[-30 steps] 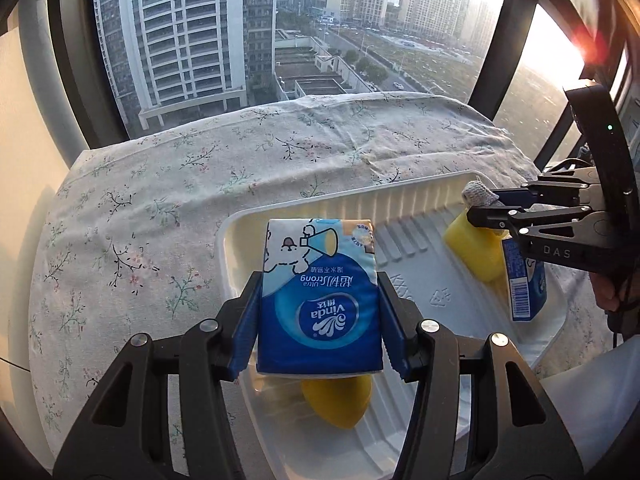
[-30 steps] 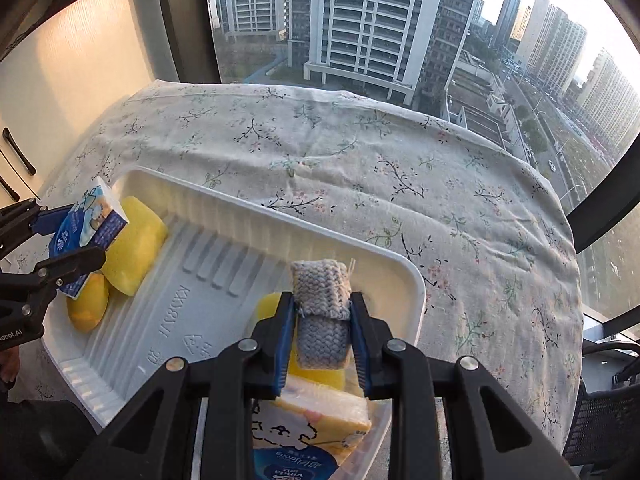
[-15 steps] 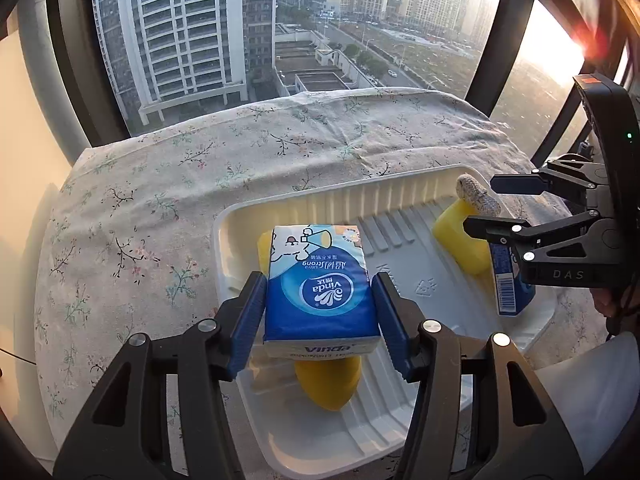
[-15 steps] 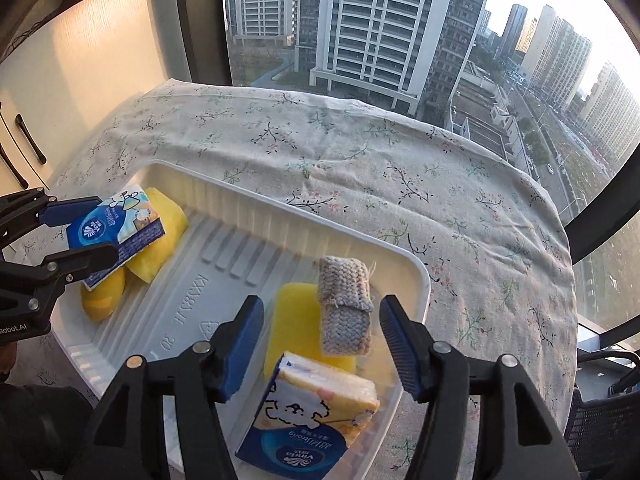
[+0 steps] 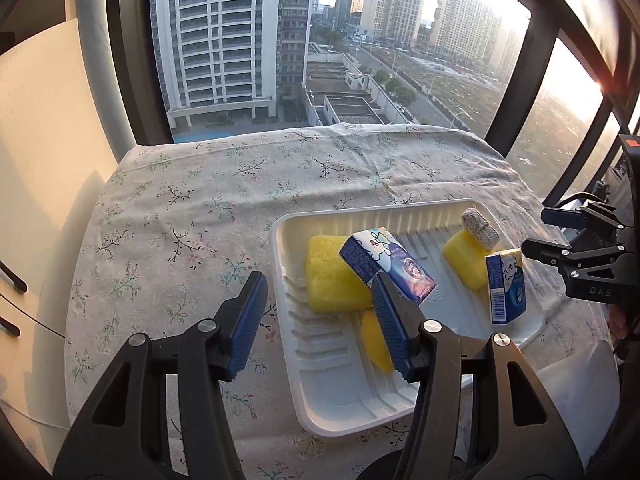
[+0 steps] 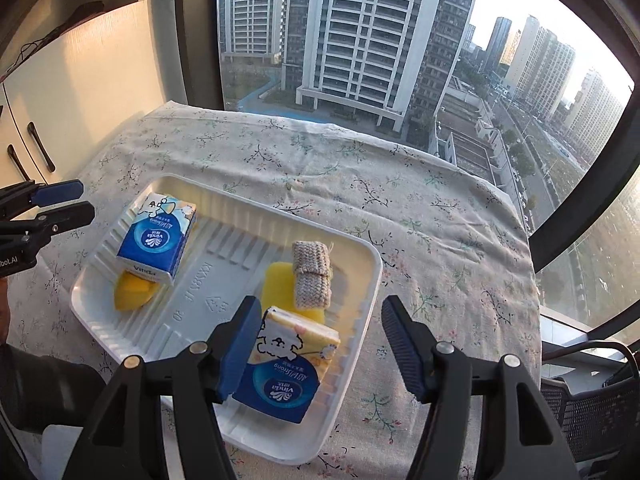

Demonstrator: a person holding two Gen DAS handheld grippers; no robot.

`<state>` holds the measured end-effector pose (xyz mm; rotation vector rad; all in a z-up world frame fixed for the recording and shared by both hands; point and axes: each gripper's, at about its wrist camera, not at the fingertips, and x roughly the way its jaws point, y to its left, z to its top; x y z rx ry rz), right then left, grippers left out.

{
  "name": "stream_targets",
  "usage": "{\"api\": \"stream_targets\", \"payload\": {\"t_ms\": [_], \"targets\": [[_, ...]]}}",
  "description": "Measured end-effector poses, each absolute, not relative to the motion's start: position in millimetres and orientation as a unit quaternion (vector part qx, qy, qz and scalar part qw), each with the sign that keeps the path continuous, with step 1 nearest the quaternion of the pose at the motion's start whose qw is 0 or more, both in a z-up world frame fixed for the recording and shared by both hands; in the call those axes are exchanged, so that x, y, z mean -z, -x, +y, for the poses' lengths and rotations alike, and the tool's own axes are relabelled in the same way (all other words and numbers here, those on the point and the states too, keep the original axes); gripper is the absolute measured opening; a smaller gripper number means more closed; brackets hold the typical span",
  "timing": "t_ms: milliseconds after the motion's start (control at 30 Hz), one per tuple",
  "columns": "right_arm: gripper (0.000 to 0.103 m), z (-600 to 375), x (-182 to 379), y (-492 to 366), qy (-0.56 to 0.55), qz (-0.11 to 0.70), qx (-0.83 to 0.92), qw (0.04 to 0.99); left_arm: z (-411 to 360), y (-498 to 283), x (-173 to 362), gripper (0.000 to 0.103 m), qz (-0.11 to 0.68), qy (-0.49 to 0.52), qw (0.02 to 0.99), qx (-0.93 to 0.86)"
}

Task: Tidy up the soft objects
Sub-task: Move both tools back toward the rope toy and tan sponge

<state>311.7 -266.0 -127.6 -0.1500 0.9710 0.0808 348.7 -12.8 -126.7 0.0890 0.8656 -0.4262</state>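
Two handheld grippers hang over a white plastic tray [image 6: 362,304] on a tabletop draped in a floral cloth [image 6: 420,208], beside a window looking out on high-rise towers [image 6: 372,32].

The left gripper [image 5: 320,316] has its jaws spread wide and empty, one blue pad over the cloth just left of the tray, the other over the tray's near left part. The right gripper [image 6: 316,344] is likewise released and holds nothing, its jaws straddling the tray's near right corner.

All the soft items lie inside the tray. At the left end, a blue Vinda tissue pack [image 6: 158,236] rests tilted on a large yellow sponge [image 5: 332,276], with a smaller yellow sponge [image 6: 132,294] poking out just nearer the camera. At the right end, a second tissue pack [image 6: 286,364], printed with a cartoon dog, leans against the near rim and touches another yellow sponge [image 6: 278,286]. A grey knitted cloth roll [image 6: 312,278] lies on top of that sponge, toward the far right wall of the tray.

The ribbed middle of the tray is bare between the two clusters. White cabinet doors with dark handles [image 6: 38,146] stand at the far left, and a black mesh chair [image 6: 596,400] shows at the near right edge.
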Motion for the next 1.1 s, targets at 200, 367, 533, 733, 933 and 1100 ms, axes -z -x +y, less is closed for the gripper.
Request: {"api": "stream_targets", "payload": {"t_ms": [200, 367, 533, 733, 933, 1100], "targets": [[0.065, -287.6, 128.1, -280.1, 0.054, 0.472, -0.013, 0.88, 13.1, -328.7, 128.9, 0.052, 0.418, -0.022, 0.891, 0.178], [0.065, -305.9, 131.4, -249.9, 0.044, 0.477, 0.01, 0.878, 42.2, -306.3, 131.5, 0.052, 0.42, -0.006, 0.894, 0.156], [0.065, -320.4, 140.5, -220.3, 0.034, 0.485, 0.03, 0.873, 70.7, -284.9, 139.5, 0.052, 0.431, 0.016, 0.892, 0.138], [0.065, -329.7, 155.4, -184.7, 0.015, 0.497, 0.041, 0.867, 90.9, -250.7, 154.8, 0.052, 0.441, 0.03, 0.888, 0.125], [0.065, -334.5, 175.0, -150.5, -0.004, 0.514, 0.049, 0.856, 101.3, -218.4, 173.9, 0.052, 0.458, 0.034, 0.88, 0.124], [0.065, -332.5, 189.6, -114.9, -0.014, 0.526, 0.057, 0.848, 107.6, -185.4, 191.4, 0.052, 0.478, 0.04, 0.868, 0.126]]}}
